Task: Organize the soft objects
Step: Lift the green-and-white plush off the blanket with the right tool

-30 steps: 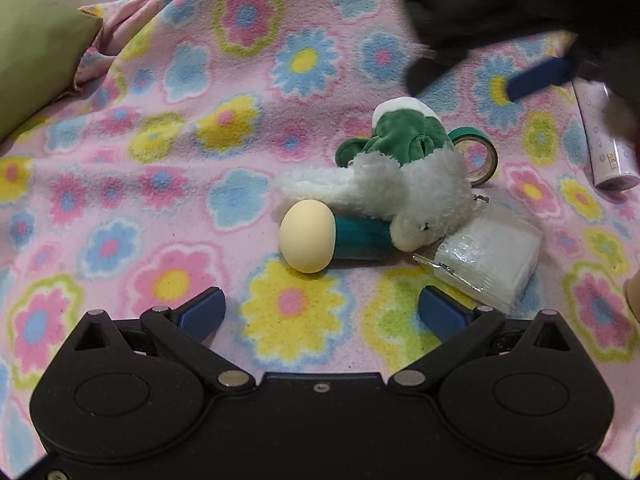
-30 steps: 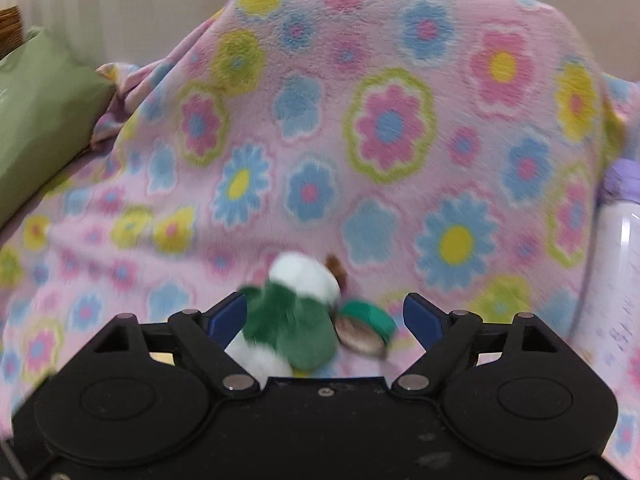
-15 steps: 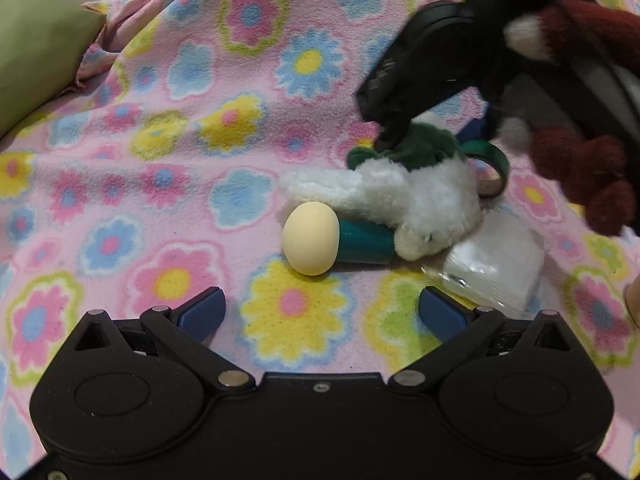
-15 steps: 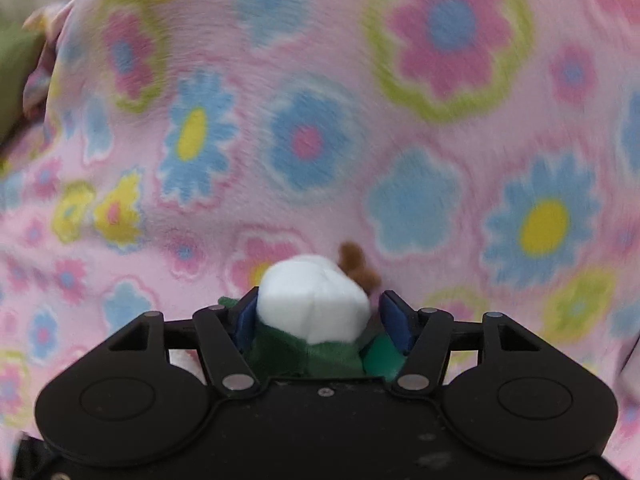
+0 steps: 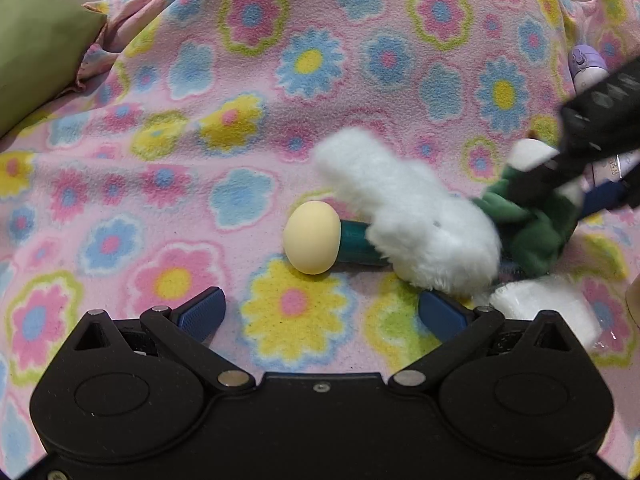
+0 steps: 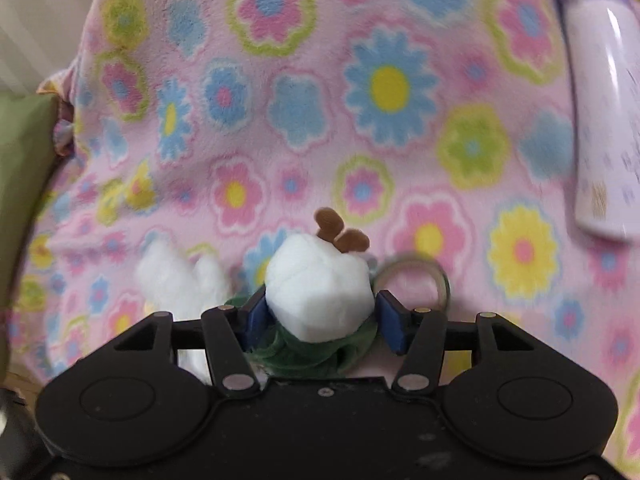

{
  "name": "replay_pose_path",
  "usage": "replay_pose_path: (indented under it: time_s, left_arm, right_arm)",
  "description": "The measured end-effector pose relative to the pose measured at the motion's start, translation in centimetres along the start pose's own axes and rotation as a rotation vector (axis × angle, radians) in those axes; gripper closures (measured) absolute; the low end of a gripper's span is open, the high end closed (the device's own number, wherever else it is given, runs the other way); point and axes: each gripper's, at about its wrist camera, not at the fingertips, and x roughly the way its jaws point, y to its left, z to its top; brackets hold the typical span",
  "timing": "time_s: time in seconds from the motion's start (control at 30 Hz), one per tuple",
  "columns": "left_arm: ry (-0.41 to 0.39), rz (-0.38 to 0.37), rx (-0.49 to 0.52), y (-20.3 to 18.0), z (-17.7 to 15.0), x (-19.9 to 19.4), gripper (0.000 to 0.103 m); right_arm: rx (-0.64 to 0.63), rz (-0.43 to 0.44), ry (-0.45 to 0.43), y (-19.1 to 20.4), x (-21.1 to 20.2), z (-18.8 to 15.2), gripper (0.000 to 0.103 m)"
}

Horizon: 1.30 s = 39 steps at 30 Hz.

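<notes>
Flowered pink fleece covers everything. Right tool point(image 6: 320, 316) pinches the plush toy point(image 6: 316, 300) by its white and green end, blue pads against both sides. Its fluffy white body point(image 5: 416, 220) drapes over a teal-handled item with a pale yellow egg-shaped head point(image 5: 313, 237). Left tool point(image 5: 320, 312) hovers spread wide, holding nothing. A clear packet point(image 5: 548, 304) lies beside it, a lilac bottle point(image 6: 604, 128) farther right, a green cushion point(image 5: 36, 52) far left.

Everything I see lies on the pink flowered blanket point(image 5: 280, 92). A green cushion point(image 5: 36, 52) presses against its left edge. A white bottle with a purple cap point(image 6: 604, 128) lies on the blanket at its right side. A tape ring point(image 6: 416, 276) rests near its middle. A clear plastic packet point(image 5: 548, 304) sits at its near right.
</notes>
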Motion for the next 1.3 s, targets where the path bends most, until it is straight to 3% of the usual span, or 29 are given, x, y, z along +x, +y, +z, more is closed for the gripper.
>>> replay_pose_path:
  time_s: [0.23, 0.37, 0.73, 0.83, 0.93, 1.0, 1.1, 1.17, 1.23, 1.3]
  left_arm:
    - [0.002, 0.001, 0.002, 0.0, 0.0, 0.0, 0.002]
    - [0.003, 0.001, 0.002, 0.0, 0.0, 0.0, 0.002]
    - [0.006, -0.001, 0.002, 0.0, 0.0, 0.0, 0.002]
    - [0.007, 0.0, 0.003, 0.0, 0.0, 0.0, 0.002]
    - [0.007, -0.001, 0.003, 0.0, 0.0, 0.0, 0.002]
    - [0.008, 0.0, 0.003, 0.0, 0.1, 0.0, 0.002]
    - [0.008, -0.001, 0.003, 0.0, 0.1, 0.0, 0.002]
    - [0.009, -0.001, 0.002, 0.0, 0.1, -0.1, 0.002]
    - [0.009, -0.001, 0.002, 0.0, 0.1, -0.1, 0.002]
    - [0.009, -0.001, 0.002, 0.0, 0.1, -0.1, 0.002]
  right_arm:
    - [0.019, -0.011, -0.016, -1.6, -2.3, -4.7, 0.049]
    - [-0.057, -0.066, -0.052, -1.7, -3.1, -7.2, 0.066]
    - [-0.228, -0.104, -0.06, -0.8, -4.3, -9.9, 0.067]
    - [-0.357, -0.158, -0.073, 0.0, -4.6, -10.6, 0.066]
    - [-0.37, -0.226, -0.085, -0.7, -4.1, -10.6, 0.064]
    - [-0.307, -0.176, -0.095, -1.7, -4.2, -10.2, 0.06]
    - [-0.273, -0.112, -0.166, -1.5, -5.3, -9.9, 0.04]
    - [-0.286, -0.099, -0.238, -0.7, -6.3, -9.7, 0.016]
    - [-0.292, -0.093, -0.301, 0.3, -7.0, -9.5, 0.0]
    - [-0.277, -0.089, -0.317, 1.1, -6.8, -8.7, 0.0]
